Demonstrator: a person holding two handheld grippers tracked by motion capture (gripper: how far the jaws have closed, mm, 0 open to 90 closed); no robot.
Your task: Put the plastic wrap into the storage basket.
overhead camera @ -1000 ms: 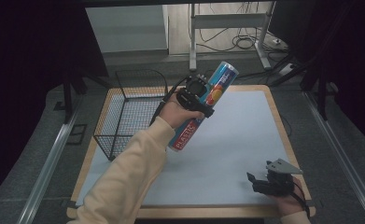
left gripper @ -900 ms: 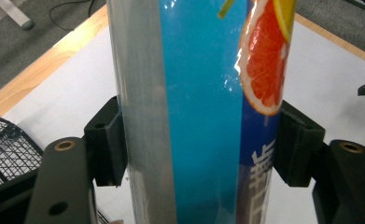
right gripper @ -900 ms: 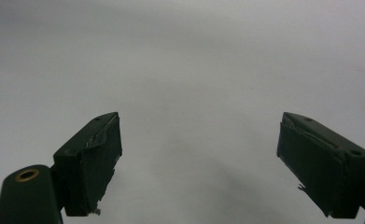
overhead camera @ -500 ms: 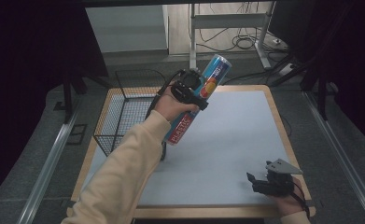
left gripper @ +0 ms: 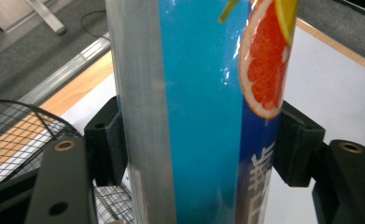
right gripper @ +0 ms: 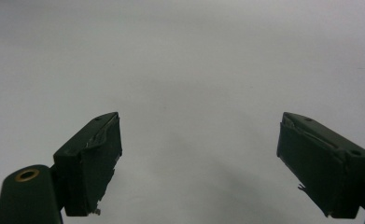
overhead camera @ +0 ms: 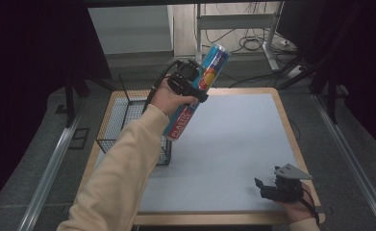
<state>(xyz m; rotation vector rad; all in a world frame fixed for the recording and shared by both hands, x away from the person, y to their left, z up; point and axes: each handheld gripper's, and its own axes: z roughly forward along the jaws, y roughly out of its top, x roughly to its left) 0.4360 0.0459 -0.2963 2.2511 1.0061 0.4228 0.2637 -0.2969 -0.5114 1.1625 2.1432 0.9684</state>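
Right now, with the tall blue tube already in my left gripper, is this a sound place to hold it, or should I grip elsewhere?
Keep it. The left gripper clamps the blue tube across its round body near mid-length, one pad on each opposite side, square to its long axis. The straight, even wall gives the fingers flat contact. The tube tilts, top away from you, above the wire basket.

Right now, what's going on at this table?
The left claw is clamped around a tall blue cylindrical can with a grapefruit picture, holding it tilted in the air beside the black wire mesh basket. The right claw rests open and empty near the front right of the pale grey table mat.
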